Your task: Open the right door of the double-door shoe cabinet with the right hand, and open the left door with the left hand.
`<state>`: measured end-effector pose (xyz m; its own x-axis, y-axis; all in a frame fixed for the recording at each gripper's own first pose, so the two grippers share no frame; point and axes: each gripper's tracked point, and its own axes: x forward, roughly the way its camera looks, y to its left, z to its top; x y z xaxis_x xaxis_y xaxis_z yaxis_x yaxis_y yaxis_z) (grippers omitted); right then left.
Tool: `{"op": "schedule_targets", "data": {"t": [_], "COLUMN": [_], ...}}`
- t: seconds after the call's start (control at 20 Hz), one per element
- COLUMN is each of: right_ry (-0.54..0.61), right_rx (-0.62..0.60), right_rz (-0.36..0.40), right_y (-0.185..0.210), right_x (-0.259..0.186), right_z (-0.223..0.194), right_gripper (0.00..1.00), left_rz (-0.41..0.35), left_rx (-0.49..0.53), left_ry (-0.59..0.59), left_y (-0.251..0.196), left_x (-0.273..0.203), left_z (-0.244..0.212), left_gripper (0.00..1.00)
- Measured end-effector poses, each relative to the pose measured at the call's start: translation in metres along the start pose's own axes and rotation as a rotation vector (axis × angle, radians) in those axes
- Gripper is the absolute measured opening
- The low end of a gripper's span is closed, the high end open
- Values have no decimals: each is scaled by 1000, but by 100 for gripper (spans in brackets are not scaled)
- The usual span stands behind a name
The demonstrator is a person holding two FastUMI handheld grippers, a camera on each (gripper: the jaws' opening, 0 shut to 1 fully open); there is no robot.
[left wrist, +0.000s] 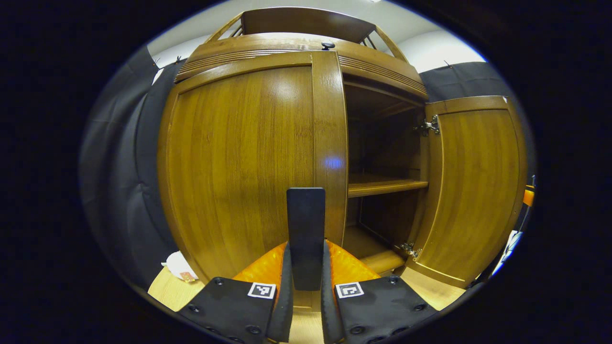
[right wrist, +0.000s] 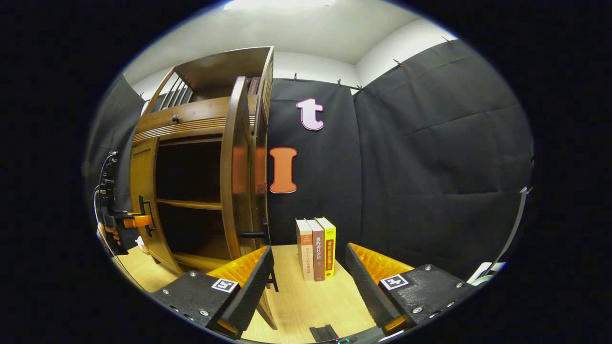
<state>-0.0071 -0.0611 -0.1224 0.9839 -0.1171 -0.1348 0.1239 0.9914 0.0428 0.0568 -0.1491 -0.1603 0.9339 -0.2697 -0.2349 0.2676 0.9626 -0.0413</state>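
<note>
Cabinet is standing on the desk. Left claw is pinching the handle of the closed left door. Right door is standing wide open, and right claw is hanging spread near three books.

We see a staged recording booth, not a lived-in home: black padded cloth is pinned up as walls beneath a plain white ceiling, and a wooden shoe cabinet and three upright books stand as props on a pale table.
</note>
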Motion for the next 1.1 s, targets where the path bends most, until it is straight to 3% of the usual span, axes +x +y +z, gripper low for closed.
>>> {"op": "schedule_targets", "data": {"t": [0.1,0.2,0.3,0.35,0.5,1.0,1.05,1.1], "right_ry": [-5,-10,-19,-24,-38,-54,-54,-55], "right_rx": [-5,-5,-4,-3,-3,-14,-17,-18], "right_rz": [4,13,21,25,39,88,91,98], "right_y": [6,14,23,27,37,59,61,64], "right_x": [-4,-7,-9,-12,-17,-23,-22,-22], "right_z": [3,3,5,6,12,16,16,16], "right_gripper": [93,97,93,97,97,97,97,97], "left_rz": [-11,-21,-29,-30,-33,33,42,51], "left_rx": [2,2,4,2,-2,1,13,35], "left_ry": [2,1,1,-1,-2,-1,-6,1], "left_y": [4,7,13,16,27,70,76,79], "left_x": [-15,-30,-46,-54,-73,-130,-136,-139], "left_z": [0,-2,-5,-4,-5,-7,-4,-9], "left_gripper": [32,33,31,31,31,30,21,22]}}
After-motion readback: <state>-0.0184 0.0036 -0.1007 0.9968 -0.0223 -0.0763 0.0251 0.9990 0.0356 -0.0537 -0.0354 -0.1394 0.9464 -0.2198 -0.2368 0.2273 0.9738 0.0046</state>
